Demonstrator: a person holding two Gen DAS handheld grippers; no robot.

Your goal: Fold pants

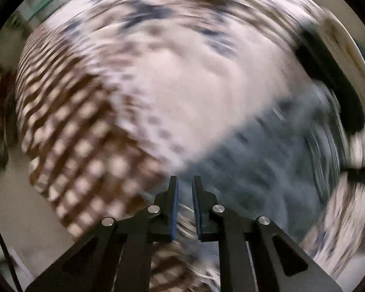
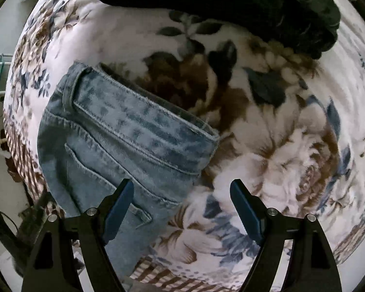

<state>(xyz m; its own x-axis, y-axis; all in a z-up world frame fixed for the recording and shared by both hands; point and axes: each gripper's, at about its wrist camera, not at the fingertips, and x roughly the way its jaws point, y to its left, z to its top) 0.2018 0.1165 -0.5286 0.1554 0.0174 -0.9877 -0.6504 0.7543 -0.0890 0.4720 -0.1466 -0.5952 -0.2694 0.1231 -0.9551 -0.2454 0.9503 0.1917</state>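
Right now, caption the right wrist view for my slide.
Open right gripper above light-blue jeans on floral blanket.

One jeans (image 2: pixel 124 131), perhaps two dark garments (image 2: pixel 231 7).

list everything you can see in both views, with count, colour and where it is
jeans: one, light blue denim, waistband and back pocket up, on the left of the bed
floral blanket: one, white with brown and blue flowers, checked border, covering the bed
dark clothes: a pile, black and dark green, far edge of the bed
left gripper: one, black with blue pads, jaws nearly closed, nothing visibly between them, view blurred
right gripper: one, black with blue pads, jaws wide open above the jeans' edge
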